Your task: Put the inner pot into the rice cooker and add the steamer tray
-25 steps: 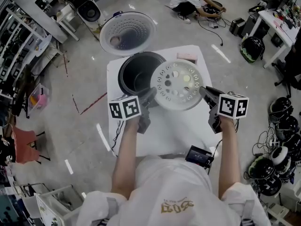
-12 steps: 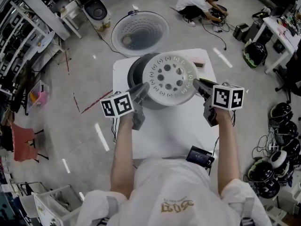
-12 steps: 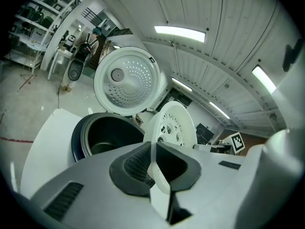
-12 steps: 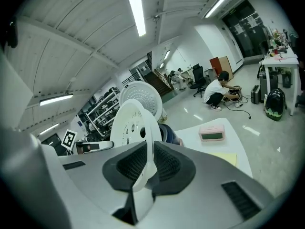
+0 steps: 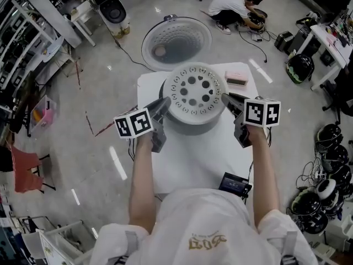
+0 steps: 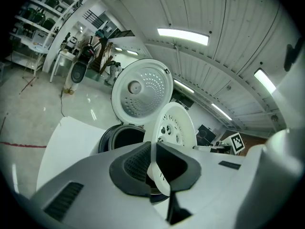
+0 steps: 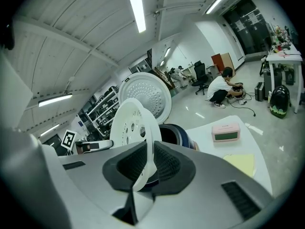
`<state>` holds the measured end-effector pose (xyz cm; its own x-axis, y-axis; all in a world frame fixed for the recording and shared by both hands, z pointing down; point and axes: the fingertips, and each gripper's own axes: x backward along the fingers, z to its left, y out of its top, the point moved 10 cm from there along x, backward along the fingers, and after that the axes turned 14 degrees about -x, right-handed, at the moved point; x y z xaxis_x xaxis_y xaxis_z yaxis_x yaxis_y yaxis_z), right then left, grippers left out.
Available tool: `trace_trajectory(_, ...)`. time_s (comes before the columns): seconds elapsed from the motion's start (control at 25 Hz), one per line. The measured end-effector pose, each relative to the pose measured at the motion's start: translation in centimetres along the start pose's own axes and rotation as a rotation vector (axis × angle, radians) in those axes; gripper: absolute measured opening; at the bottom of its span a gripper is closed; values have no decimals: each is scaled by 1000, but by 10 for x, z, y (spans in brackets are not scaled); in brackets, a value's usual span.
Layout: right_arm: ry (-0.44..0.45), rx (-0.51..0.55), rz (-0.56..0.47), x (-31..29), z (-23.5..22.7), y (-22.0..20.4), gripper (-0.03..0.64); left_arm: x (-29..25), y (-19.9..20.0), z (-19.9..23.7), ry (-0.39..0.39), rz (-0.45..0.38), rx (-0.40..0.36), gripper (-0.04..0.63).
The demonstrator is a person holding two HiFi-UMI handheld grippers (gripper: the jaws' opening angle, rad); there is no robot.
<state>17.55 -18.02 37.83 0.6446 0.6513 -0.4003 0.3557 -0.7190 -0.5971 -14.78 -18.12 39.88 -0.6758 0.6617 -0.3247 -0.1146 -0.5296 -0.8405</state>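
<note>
Your left tool (image 5: pixel 164 102) pinches steamer tray (image 5: pixel 194 91) rim over rice cooker (image 5: pixel 190 127) | right tool (image 5: pixel 226 99) pinches opposite rim | yellow sheet (image 7: pixel 240 163): right gripper view only

White table (image 5: pixel 193 159) bears rice cooker (image 5: pixel 190 127) and pink clock (image 5: pixel 238 80).

In the head view the steamer tray (image 5: pixel 194 91) covers the mouth of the rice cooker (image 5: pixel 190 128), so whether the inner pot sits inside cannot be told; in the left gripper view that opening is too dark to settle it. The tray's rim disappears between the jaws of the left gripper (image 5: pixel 165 100) and the right gripper (image 5: pixel 225 98). A black device (image 5: pixel 234 183) at the near edge of the surface (image 5: pixel 187 159) is partly covered by the person's shirt (image 5: pixel 198 225) and too small to identify. The display on the pink box (image 5: pixel 237 80) is too small to read.
</note>
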Motion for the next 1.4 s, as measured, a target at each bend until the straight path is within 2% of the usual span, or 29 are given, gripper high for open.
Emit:
trace_trajectory(0.72, -71, 2, 34, -45, -13, -8, 58, -14, -10, 42, 2, 31, 43, 54)
trace_trajectory(1.04, -121, 75, 11, -56, -25, -12, 87, -28, -13, 42, 46, 57, 5, 63)
trace_trajectory(1.4, -212, 170, 28, -70, -36, -17, 118, -40, -20, 41, 101, 102, -103, 89)
